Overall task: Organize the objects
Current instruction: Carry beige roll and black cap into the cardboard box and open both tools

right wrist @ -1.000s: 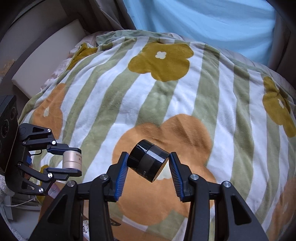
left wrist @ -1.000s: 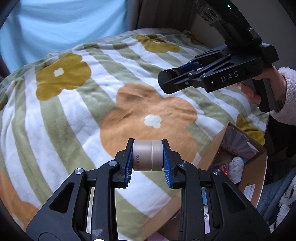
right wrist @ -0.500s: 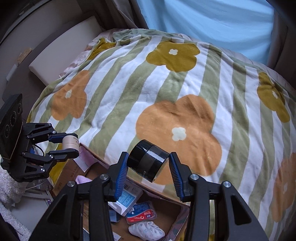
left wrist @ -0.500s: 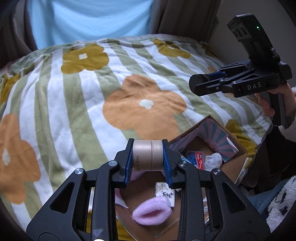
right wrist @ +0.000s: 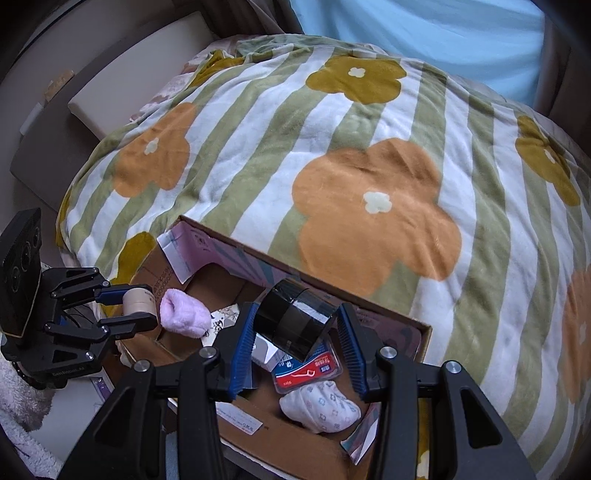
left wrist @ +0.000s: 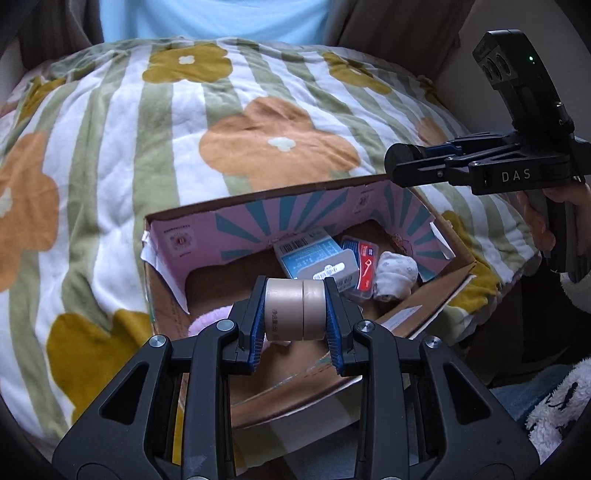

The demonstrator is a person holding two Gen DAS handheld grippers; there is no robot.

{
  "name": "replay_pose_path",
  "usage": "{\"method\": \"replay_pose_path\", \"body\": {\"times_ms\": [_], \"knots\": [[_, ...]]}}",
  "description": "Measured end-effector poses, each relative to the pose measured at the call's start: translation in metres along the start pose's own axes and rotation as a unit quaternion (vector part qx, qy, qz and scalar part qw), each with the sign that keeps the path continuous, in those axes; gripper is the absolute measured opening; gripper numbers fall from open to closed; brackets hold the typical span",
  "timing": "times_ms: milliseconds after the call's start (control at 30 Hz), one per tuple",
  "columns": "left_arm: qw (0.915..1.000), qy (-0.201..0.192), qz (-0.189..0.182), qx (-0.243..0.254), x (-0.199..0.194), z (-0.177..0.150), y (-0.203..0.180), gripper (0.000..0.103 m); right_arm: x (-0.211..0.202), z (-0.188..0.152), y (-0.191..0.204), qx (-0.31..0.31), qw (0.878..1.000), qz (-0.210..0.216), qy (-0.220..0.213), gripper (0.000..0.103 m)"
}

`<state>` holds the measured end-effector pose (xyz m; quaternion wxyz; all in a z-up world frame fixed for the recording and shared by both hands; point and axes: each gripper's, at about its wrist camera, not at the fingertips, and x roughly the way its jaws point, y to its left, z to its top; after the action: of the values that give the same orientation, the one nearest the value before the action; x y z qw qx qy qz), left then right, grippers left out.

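1. You are looking at a plush blanket (left wrist: 155,122) striped in white and sage green, with big orange and mustard flowers showing white centres.
2. Your left black gripper (left wrist: 295,314) with blue pads is showing a beige cylindrical jar (left wrist: 294,314).
3. Your right black gripper (right wrist: 297,330) with blue pads is showing a glossy black cylindrical jar (right wrist: 295,321).
4. The brown cardboard box (left wrist: 428,306) is showing pink inner flaps with teal rays.
5. Inside are lying a fluffy lilac sock (right wrist: 183,314), a white sock with pale blue print (right wrist: 321,406), a red-and-blue packet (right wrist: 314,369) and a blue-and-white carton (left wrist: 310,254).
6. A light blue curtain (right wrist: 424,33) is hanging behind.
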<state>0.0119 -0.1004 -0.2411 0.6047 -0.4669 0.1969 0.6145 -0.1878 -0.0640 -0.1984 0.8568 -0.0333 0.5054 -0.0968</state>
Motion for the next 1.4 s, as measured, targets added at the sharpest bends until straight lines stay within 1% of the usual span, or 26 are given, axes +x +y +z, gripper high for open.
{"method": "replay_pose_path", "body": {"times_ms": [67, 167, 233, 333, 567, 767, 867, 933, 1000, 1033, 1067, 1100, 1133, 1167, 1200, 1233, 1267, 1300, 1400], "knots": [[1.0000, 0.003, -0.003, -0.001, 0.005, -0.005, -0.003, 0.025, 0.006, -0.009, 0.002, 0.002, 1.000, -0.003, 0.008, 0.041], [0.9999, 0.013, -0.003, 0.010, 0.014, -0.010, -0.008, 0.025, 0.016, -0.020, 0.001, 0.011, 1.000, -0.001, 0.019, 0.041], [0.9996, 0.017, -0.001, 0.024, 0.018, -0.011, -0.012, 0.025, 0.020, -0.024, 0.000, 0.015, 1.000, -0.002, 0.025, 0.041], [0.9994, 0.019, -0.003, 0.028, 0.020, -0.013, -0.013, 0.025, 0.023, -0.028, 0.000, 0.018, 0.999, -0.007, 0.031, 0.041], [0.9992, 0.021, -0.002, 0.033, 0.020, -0.011, -0.011, 0.025, 0.022, -0.029, -0.001, 0.021, 0.999, -0.010, 0.030, 0.041], [0.9974, 0.018, -0.004, 0.069, 0.020, 0.000, -0.017, 0.025, 0.024, -0.028, -0.008, 0.036, 0.999, -0.015, 0.030, 0.041], [0.9964, 0.026, -0.015, 0.079, 0.024, 0.002, -0.021, 0.025, 0.026, -0.026, -0.011, 0.042, 0.998, -0.016, 0.032, 0.041], [0.9962, 0.032, -0.015, 0.080, 0.026, 0.002, -0.023, 0.026, 0.028, -0.025, -0.012, 0.044, 0.998, -0.022, 0.034, 0.041], [0.9966, 0.030, -0.017, 0.074, 0.026, 0.002, -0.024, 0.027, 0.029, -0.025, -0.013, 0.045, 0.998, -0.018, 0.035, 0.041], [0.9967, 0.031, -0.021, 0.072, 0.026, 0.001, -0.023, 0.028, 0.029, -0.025, -0.014, 0.048, 0.998, -0.016, 0.033, 0.045], [0.9969, 0.033, -0.022, 0.068, 0.026, 0.002, -0.022, 0.034, 0.029, -0.025, -0.015, 0.051, 0.998, -0.013, 0.030, 0.058], [0.9969, 0.035, -0.021, 0.067, 0.027, 0.002, -0.022, 0.054, 0.029, -0.025, -0.015, 0.055, 0.998, -0.009, 0.028, 0.064], [0.9969, 0.039, -0.017, 0.066, 0.028, 0.001, -0.021, 0.075, 0.027, -0.025, -0.016, 0.059, 0.998, -0.005, 0.024, 0.075], [0.9969, 0.043, -0.010, 0.065, 0.029, 0.001, -0.021, 0.100, 0.026, -0.026, -0.017, 0.065, 0.998, -0.004, 0.019, 0.083], [0.9971, 0.037, -0.010, 0.065, 0.026, 0.000, -0.021, 0.103, 0.025, -0.026, -0.019, 0.074, 0.997, -0.004, 0.018, 0.089], [0.9973, 0.034, -0.015, 0.063, 0.025, -0.001, -0.020, 0.103, 0.028, -0.026, -0.020, 0.079, 0.996, 0.001, 0.029, 0.102], [0.9974, 0.036, -0.016, 0.061, 0.024, 0.000, -0.020, 0.103, 0.030, -0.026, -0.021, 0.082, 0.996, 0.006, 0.039, 0.103], [0.9975, 0.038, -0.013, 0.058, 0.024, -0.001, -0.020, 0.103, 0.030, -0.026, -0.021, 0.084, 0.996, 0.004, 0.040, 0.103], [0.9974, 0.041, -0.011, 0.058, 0.023, 0.002, -0.021, 0.103, 0.029, -0.028, -0.021, 0.089, 0.995, -0.020, 0.037, 0.103]]}}
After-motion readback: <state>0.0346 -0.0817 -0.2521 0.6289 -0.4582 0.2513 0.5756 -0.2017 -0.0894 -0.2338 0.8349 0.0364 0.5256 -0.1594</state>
